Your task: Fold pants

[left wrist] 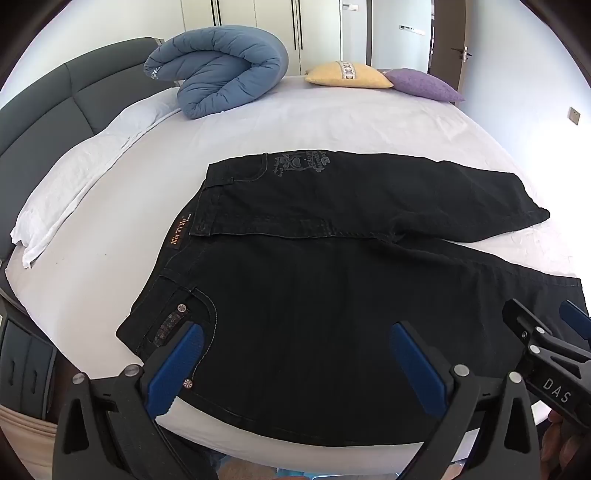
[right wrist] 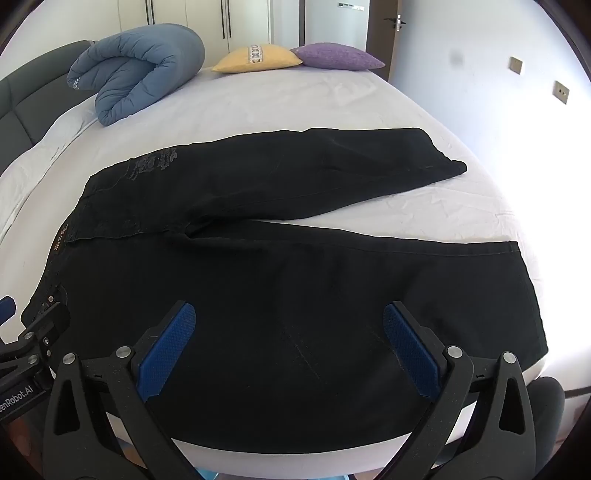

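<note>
The left tongs [left wrist: 297, 363] stand wide apart, blue pads [left wrist: 176, 363] facing each other, hovering above the waist end of the black pants [left wrist: 332, 280] with nothing between them. The right tongs [right wrist: 290, 347] are equally wide apart and empty, hanging over the nearer leg of the same pants. Each set shows at the edge of the other's view.

The pants lie spread flat on the bed [left wrist: 92, 266], waistband to the left, both legs running to the right and parting in a narrow V; the nearer leg reaches the bed's front edge. A small orange label [left wrist: 181, 236] sits on the waistband, and pale embroidery [left wrist: 303, 162] marks the far hip.

The bed is covered by a white, lightly creased sheet. At its far side rest a rolled blue quilt [left wrist: 221, 70], a yellow cushion [left wrist: 347, 75] and a purple cushion [left wrist: 421, 83], these two touching. A dark padded headboard [left wrist: 55, 110] runs along the left, with a white pillow [left wrist: 74, 177] beside it. Behind stand pale wardrobe doors [left wrist: 258, 14] and a door with a metal handle [left wrist: 461, 53].
</note>
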The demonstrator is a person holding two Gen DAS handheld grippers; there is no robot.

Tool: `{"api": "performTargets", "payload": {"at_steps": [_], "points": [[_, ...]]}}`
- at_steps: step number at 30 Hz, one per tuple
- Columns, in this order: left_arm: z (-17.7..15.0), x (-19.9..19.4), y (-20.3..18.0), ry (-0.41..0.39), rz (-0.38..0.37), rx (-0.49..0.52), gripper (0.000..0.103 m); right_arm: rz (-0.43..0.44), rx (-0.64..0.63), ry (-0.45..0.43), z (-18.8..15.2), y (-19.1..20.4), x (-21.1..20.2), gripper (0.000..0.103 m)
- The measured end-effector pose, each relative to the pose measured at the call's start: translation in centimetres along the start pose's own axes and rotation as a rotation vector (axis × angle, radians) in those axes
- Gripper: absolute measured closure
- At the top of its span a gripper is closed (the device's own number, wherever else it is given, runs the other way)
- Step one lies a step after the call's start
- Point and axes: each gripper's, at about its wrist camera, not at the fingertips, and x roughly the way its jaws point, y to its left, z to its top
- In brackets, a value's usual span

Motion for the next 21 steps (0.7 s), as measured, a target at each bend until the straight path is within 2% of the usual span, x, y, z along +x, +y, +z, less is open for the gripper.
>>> {"api": "performTargets", "payload": {"at_steps": [21], "points": [[-0.28,0.01,0.01,0.006,0.004,0.005,0.0,0.011,-0.014,0.008,-0.79,0.85,-0.06,0.0]]}}
